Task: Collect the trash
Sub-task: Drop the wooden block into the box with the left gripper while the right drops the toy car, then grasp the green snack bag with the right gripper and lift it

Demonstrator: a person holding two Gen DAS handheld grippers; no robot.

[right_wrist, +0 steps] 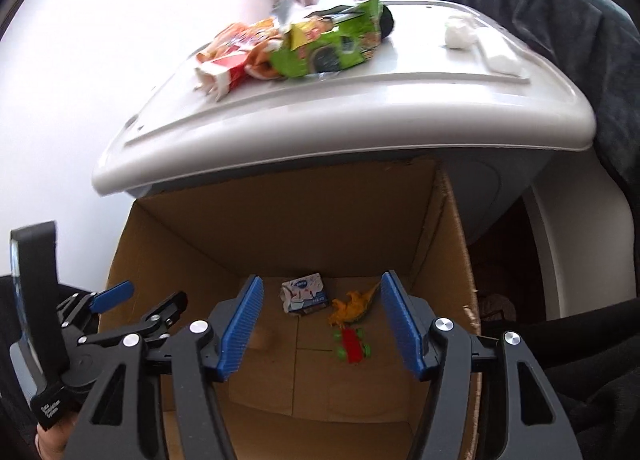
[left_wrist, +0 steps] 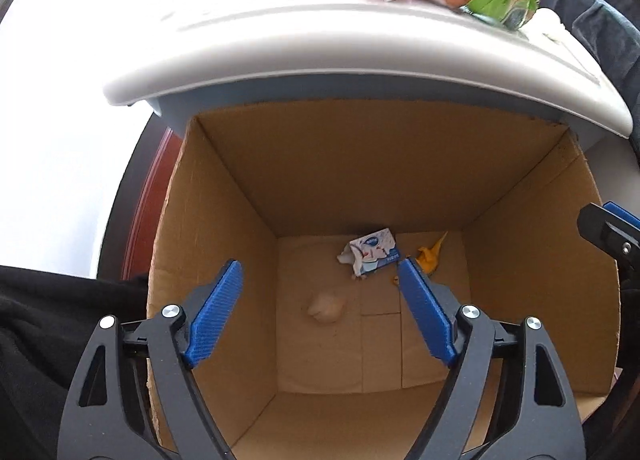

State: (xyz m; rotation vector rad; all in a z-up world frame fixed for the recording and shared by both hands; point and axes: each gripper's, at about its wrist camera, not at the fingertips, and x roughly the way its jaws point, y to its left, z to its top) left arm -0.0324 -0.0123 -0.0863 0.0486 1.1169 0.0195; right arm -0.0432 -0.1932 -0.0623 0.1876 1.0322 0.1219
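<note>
Both grippers hang open and empty over an open cardboard box [left_wrist: 224,196] [right_wrist: 448,244]. My left gripper [left_wrist: 320,272] looks down at a crumpled tissue [left_wrist: 326,306], a blue-white carton [left_wrist: 372,254] and an orange scrap [left_wrist: 430,258] on the box floor. My right gripper [right_wrist: 320,288] sees the carton [right_wrist: 304,294], the orange scrap [right_wrist: 352,308] and a red-green wrapper [right_wrist: 352,346]. More trash lies on the white table [right_wrist: 360,112] behind the box: a green snack bag [right_wrist: 328,48], orange and red wrappers [right_wrist: 236,52] and white tissues [right_wrist: 460,32].
The table top overhangs the box's far wall. A dark cloth [right_wrist: 540,0] covers something at the right. A white wall [right_wrist: 80,60] is at the left. The left gripper's body [right_wrist: 100,324] shows in the right wrist view.
</note>
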